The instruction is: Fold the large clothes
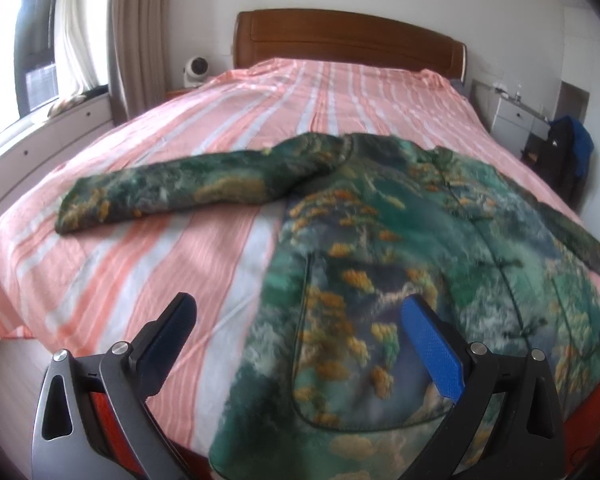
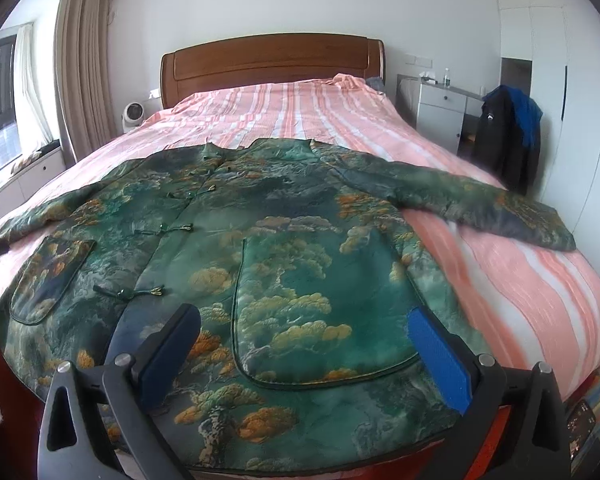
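Wooden headboard (image 2: 272, 62), beige curtains (image 2: 82, 60)

Both wrist cameras sit low at the foot of the bed (image 1: 228, 128), facing 12 o'clock toward the headboard (image 2: 272, 60). The left view hangs close over the jacket's (image 1: 380, 240) left hem, the right over its right hem. Both share jacket, bed and headboard.

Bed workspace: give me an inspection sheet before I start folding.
Surface: pink-and-white striped bedsheet, lightly wrinkled.
Job's things: green quilted jacket with gold tree print, flat, front up, fastened, both sleeves spread.
Clutter: nothing seen on the bed.
Grippers: left tool open over the jacket's hem edge; right tool open over its pocket; neither holds anything.
Cables: nothing seen.
Surroundings: wooden headboard, small white fan, grey nightstand, dark jacket hanging by it.
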{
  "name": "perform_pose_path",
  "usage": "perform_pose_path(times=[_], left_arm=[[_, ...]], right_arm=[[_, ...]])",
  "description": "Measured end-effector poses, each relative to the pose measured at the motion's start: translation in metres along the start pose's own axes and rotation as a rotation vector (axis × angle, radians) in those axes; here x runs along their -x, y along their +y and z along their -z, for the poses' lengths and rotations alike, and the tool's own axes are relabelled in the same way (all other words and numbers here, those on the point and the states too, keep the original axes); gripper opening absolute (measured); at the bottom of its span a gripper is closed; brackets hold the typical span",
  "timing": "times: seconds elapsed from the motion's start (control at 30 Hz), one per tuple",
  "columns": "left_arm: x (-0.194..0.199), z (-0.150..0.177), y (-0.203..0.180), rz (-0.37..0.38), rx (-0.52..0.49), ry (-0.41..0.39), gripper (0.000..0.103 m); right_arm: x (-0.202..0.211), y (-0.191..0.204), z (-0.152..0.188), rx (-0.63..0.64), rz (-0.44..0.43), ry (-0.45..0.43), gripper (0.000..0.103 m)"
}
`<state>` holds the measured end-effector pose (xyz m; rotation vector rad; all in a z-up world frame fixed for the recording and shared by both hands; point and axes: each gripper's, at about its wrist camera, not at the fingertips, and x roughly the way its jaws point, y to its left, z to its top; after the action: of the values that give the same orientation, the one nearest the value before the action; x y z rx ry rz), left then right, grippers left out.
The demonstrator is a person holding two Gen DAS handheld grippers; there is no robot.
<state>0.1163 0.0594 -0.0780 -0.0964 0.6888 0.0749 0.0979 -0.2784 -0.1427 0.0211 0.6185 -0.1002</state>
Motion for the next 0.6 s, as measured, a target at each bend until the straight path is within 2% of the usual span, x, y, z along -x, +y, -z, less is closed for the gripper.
perform_pose_path(times=[0.07, 0.17, 0.3, 0.4, 0.6], left_arm=[[-0.003, -0.009, 0.0, 0.0, -0.016, -0.013, 0.102], [-0.015, -0.009, 0.001, -0.05, -0.037, -0.01, 0.102], [-0.034, 0.011, 0.011, -0.068, 0.015, 0.038, 0.102], [-0.041, 0.022, 0.011, -0.075, 0.006, 0.078, 0.102], [-0.038, 0.024, 0.014, -0.104, -0.002, 0.044, 0.102]], right_arm=[[-0.001, -0.001, 0.0, -0.001, 0.004, 0.0, 0.102], [-0.002, -0.002, 0.0, -0.004, 0.017, 0.0, 0.102], [-0.001, -0.003, -0.001, -0.002, 0.047, -0.012, 0.102], [0.001, -0.005, 0.0, -0.003, 0.073, -0.019, 0.102], [-0.005, -0.012, 0.0, -0.03, 0.1, 0.007, 0.102]])
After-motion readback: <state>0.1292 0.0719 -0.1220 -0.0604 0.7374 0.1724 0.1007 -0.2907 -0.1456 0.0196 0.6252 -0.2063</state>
